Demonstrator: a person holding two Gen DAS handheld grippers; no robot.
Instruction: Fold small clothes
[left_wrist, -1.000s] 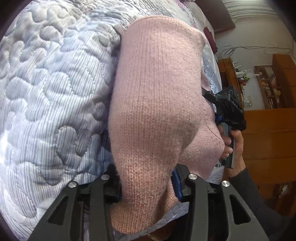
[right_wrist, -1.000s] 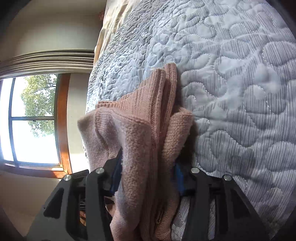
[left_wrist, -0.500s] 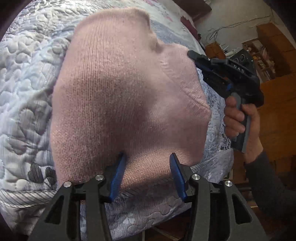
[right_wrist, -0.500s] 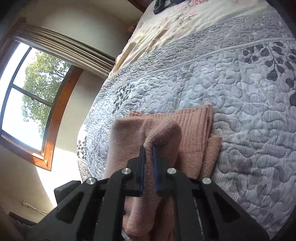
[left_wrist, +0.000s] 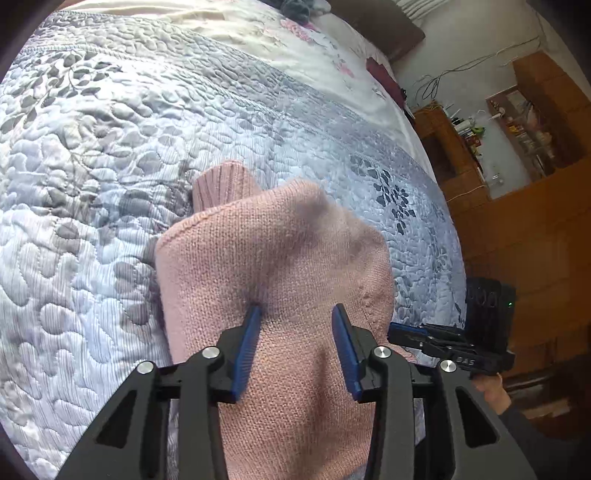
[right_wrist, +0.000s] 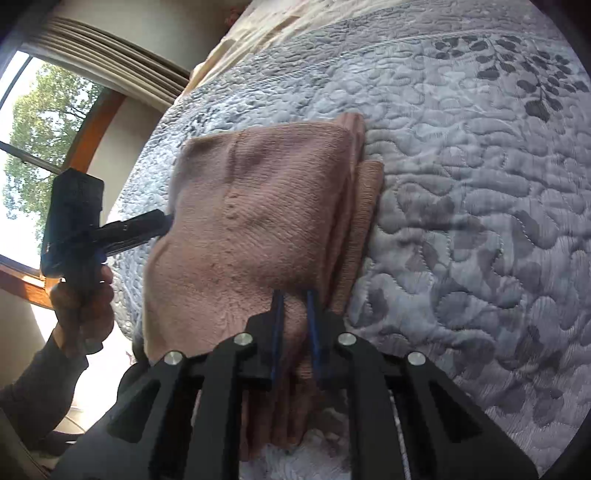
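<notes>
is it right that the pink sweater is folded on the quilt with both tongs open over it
Not quite. Only the left tongs are open over the pink sweater folded on the quilt. The right wrist view shows the right tongs shut on the sweater's near edge.

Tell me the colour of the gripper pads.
Blue pads, clearest in the left wrist view.

The right gripper (right_wrist: 294, 295) pinches a fold of the pink sweater (right_wrist: 258, 206) on the quilt (right_wrist: 461, 184). Left of its fingers, the left gripper (right_wrist: 162, 221) touches the sweater's edge.
</notes>
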